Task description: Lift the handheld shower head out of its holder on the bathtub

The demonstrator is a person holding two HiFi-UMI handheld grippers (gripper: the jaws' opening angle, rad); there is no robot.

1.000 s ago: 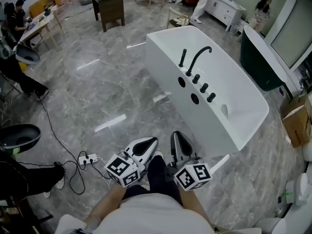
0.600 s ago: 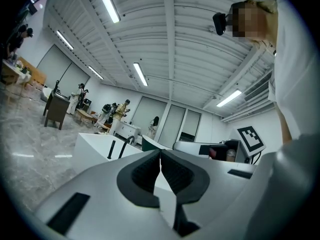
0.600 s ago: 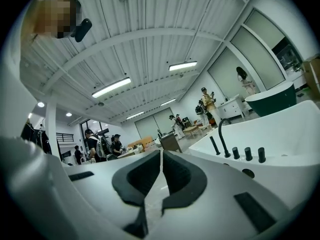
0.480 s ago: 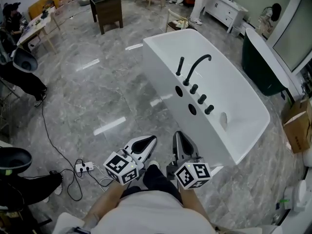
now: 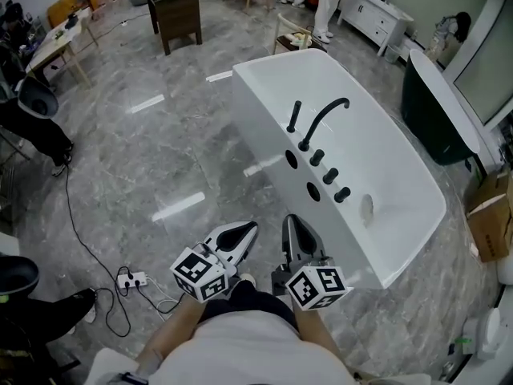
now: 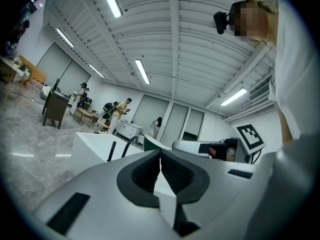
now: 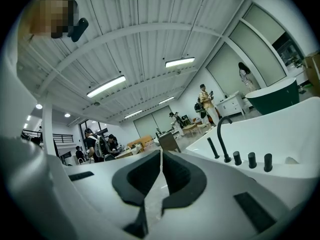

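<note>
Head view, shower head: the handheld shower head (image 5: 294, 116) stands upright in its holder on the near rim of the bathtub (image 5: 255, 127), just beside the curved spout (image 5: 325, 112) and a row of 4 knobs (image 5: 329, 175).
Head view, grippers: the left gripper (image 5: 252, 228) and right gripper (image 5: 289, 220) are held low near the body, well apart from the tub.
Head view, risk: a power strip (image 5: 128, 280) and its cable lie on the floor to the left and could likely trip a step toward the tub.
Left gripper view, fingers: the fingers (image 6: 142, 174) are pressed together with nothing between them.
Left gripper view, risk: arriving with the fingers closed would probably knock the shower head instead of gripping it.
Right gripper view, fingers: also fully closed and empty, with the shower head ahead on the right.
Right gripper view, risk: spout and knobs crowd the shower head, so a loose aim may catch the wrong fitting.
</note>
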